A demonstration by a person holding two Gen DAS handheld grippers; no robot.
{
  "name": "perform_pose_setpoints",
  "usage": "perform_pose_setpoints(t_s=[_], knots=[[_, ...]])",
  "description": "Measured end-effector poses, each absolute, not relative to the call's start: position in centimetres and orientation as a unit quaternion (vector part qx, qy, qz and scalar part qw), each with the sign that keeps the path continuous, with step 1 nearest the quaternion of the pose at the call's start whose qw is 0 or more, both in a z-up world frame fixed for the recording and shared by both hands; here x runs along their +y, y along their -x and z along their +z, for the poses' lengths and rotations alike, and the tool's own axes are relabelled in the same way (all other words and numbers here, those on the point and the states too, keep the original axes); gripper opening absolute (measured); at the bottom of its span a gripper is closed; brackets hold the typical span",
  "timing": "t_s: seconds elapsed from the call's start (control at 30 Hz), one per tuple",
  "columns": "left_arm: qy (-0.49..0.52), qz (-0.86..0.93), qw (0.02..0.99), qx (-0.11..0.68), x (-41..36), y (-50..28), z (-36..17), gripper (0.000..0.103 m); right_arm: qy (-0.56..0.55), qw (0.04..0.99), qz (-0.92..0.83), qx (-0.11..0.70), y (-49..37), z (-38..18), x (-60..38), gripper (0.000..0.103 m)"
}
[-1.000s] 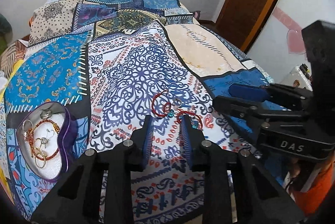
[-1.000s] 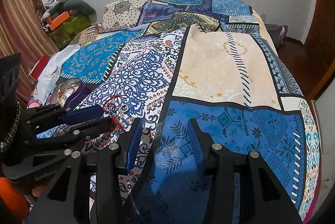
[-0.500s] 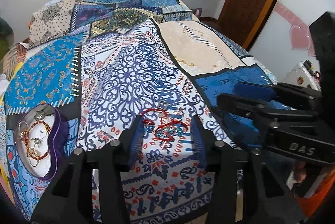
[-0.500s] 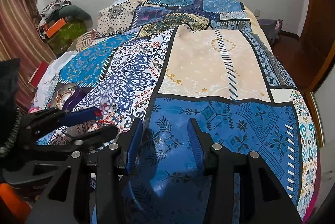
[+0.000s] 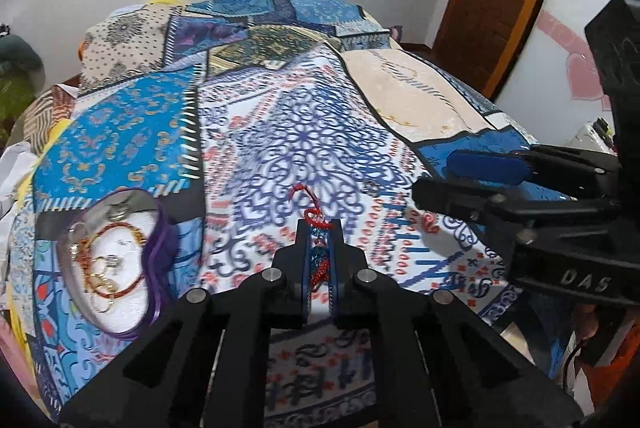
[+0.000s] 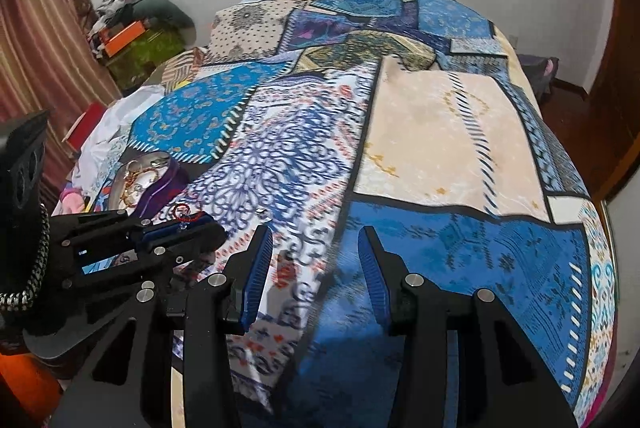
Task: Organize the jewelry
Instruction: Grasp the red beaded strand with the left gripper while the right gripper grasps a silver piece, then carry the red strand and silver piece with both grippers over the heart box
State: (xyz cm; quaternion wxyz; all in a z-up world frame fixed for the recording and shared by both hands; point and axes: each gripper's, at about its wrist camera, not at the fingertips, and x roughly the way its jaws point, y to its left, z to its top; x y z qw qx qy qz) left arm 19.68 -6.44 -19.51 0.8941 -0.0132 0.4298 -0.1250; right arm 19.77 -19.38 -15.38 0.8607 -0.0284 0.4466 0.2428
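Left wrist view | left gripper (image 5: 319, 260) clamped on red bracelet (image 5: 318, 228) over bed (image 5: 420, 99) | right gripper (image 6: 316, 268) half-open, empty | step: pickup made | next, likely: carry left to heart-shaped tin (image 5: 154, 264)

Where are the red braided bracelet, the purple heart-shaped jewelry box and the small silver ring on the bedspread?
red braided bracelet (image 5: 318, 224), left wrist view, loop above the closed pads
purple heart-shaped jewelry box (image 5: 162, 248), left wrist view, right wall
small silver ring (image 5: 371, 186), left wrist view, its band
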Motion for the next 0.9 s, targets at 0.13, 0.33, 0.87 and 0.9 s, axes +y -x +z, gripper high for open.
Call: perform_pose_setpoints(t_s=[0.13, 0.33, 0.87, 0.9], knots=[[0.019, -0.111, 0.902, 0.417, -5.2, -19.3, -18.9, 0.006, 0.051, 0.853, 0.257, 0.452, -20.2, -15.9, -17.6, 0.041], [0.029, -0.099, 0.910, 0.401, -3.6, -19.1, -17.8, 0.006, 0.053, 0.850, 0.266, 0.451, -20.5, -16.4, -16.3, 0.036], [0.031, -0.085, 0.921, 0.379, -2.9, -17.3, -15.5, 0.006, 0.055, 0.857, 0.246, 0.449, -19.9, -16.2, -16.3, 0.008], [0.032, -0.084, 0.922, 0.377, -2.7, -17.2, -15.3, 0.006, 0.053, 0.859, 0.246, 0.446, -19.6, -16.0, -16.4, 0.008]])
